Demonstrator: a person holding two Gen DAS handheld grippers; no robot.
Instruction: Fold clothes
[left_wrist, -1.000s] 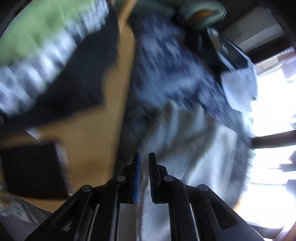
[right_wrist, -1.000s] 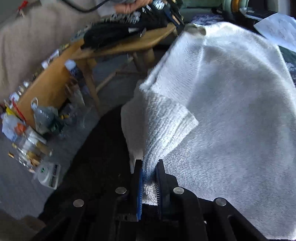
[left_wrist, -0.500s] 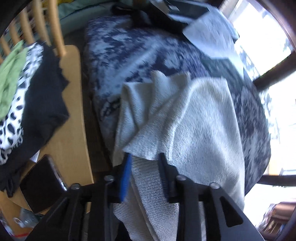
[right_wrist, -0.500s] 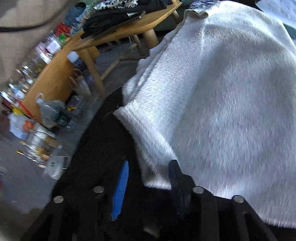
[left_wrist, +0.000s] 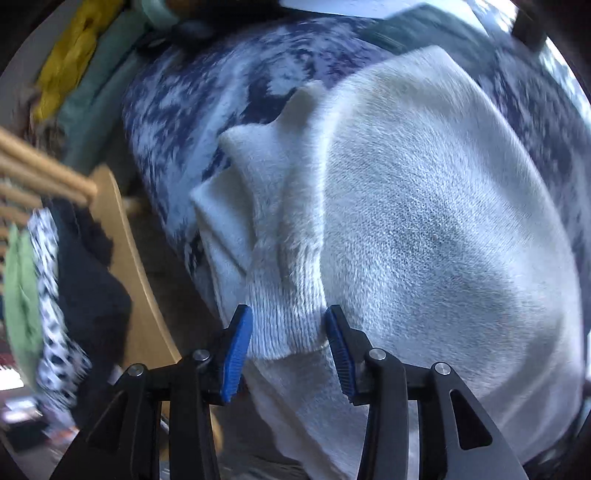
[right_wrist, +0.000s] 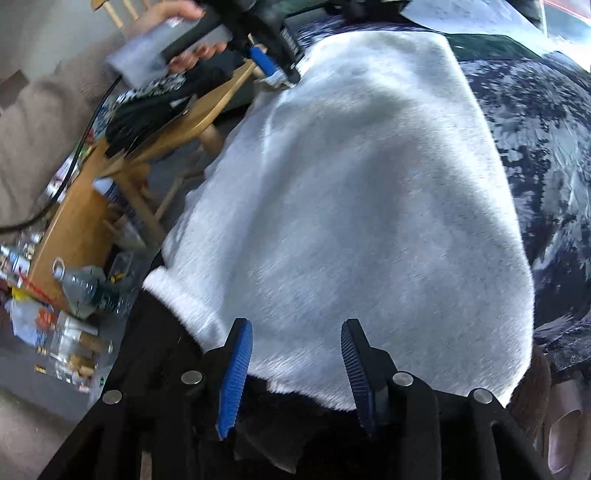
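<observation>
A white knit garment (left_wrist: 424, 229) lies spread on a blue-and-white patterned bed cover (left_wrist: 192, 110). Its ribbed cuff (left_wrist: 284, 317) sits between the open blue pads of my left gripper (left_wrist: 290, 343), which do not pinch it. In the right wrist view the same garment (right_wrist: 362, 206) fills the middle. My right gripper (right_wrist: 295, 362) is open over its near edge, holding nothing. The left gripper (right_wrist: 273, 70) shows at the garment's far corner, held by a hand.
A wooden chair (left_wrist: 136, 280) stands left of the bed with black, spotted and green clothes (left_wrist: 55, 295) draped on it. In the right wrist view the chair (right_wrist: 173, 129) and floor clutter with bottles (right_wrist: 81, 291) lie to the left. Dark fabric (right_wrist: 155, 332) lies under the garment's near edge.
Both grippers have opened. The right one let go of the garment's folded corner, which now lies flat. The left one moved over the garment and opened wider around the cuff.
</observation>
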